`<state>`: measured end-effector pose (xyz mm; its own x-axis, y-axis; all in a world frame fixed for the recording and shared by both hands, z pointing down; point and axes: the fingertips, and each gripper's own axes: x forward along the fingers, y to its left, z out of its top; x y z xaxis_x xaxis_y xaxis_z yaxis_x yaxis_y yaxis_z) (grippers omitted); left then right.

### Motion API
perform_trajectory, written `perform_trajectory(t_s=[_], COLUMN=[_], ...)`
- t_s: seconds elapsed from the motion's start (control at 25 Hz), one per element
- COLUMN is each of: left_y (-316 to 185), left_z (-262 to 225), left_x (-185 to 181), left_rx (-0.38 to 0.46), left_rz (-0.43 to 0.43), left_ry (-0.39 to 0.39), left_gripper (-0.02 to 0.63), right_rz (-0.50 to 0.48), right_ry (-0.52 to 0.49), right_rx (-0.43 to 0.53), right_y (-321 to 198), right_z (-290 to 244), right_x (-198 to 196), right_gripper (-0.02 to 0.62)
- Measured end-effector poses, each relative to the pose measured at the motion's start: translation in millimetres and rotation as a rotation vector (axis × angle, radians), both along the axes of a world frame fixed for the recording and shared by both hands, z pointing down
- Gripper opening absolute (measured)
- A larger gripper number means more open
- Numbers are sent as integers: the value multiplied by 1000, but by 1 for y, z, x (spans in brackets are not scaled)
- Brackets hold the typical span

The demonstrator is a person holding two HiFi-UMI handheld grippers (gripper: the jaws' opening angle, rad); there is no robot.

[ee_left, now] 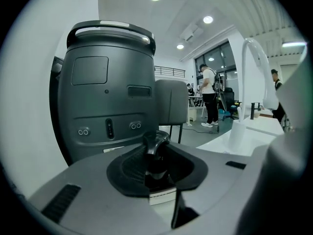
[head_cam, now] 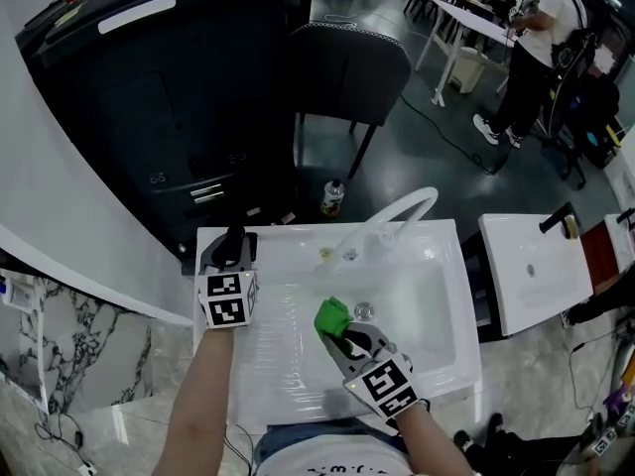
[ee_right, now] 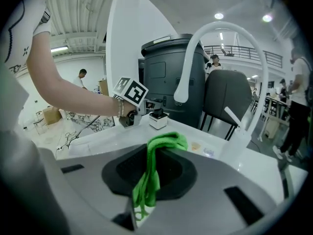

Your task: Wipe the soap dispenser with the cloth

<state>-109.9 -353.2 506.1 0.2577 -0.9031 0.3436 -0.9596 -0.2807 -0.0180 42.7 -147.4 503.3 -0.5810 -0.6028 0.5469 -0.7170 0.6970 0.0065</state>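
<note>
The soap dispenser is at the back left corner of the white sink, on the rim and well apart from the faucet. The left claw is closed on its dark pump neck, just above the small pale base. The right claw is clamped on a green cloth, which bunches above the jaws and hangs limp below them, over the basin. The dispenser looks small, light and rigid, likely smooth plastic. It may be slick if soapy, and the pump head could sink or turn if squeezed. A hold low on the neck or on the squarer base should steady it better than the spout. The cloth is soft and floppy, so the bunched wad ahead of the jaws is the part to press against the dispenser's sides.
</note>
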Motion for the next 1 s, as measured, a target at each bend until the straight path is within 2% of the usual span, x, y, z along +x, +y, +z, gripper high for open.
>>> perform_trajectory(t_s=[0.24, 0.28, 0.36, 0.44, 0.8, 1.0], left_y=[0, 1, 5, 9, 66, 96], left_z=[5, 6, 5, 0, -28, -35], left_x=[1, 0, -3, -8, -22, -40], left_rx=[-9, -22, -39, -37, 23, 50], left_rz=[-23, -25, -23, -16, 67, 69], left_ry=[-31, -27, -20, -29, -70, -35], left_gripper=[103, 128, 235, 249, 256, 256], right_rz=[15, 12, 4, 3, 25, 98], right_ry=[-13, -14, -15, -20, -28, -67], right_rx=[-1, 1, 8, 13, 57, 91], right_y=[-4, -4, -3, -3, -11, -13], right_z=[0, -1, -2, -4, -17, -32], right_x=[1, 1, -1, -3, -11, -15], right_gripper=[47, 48, 47, 48, 48, 48])
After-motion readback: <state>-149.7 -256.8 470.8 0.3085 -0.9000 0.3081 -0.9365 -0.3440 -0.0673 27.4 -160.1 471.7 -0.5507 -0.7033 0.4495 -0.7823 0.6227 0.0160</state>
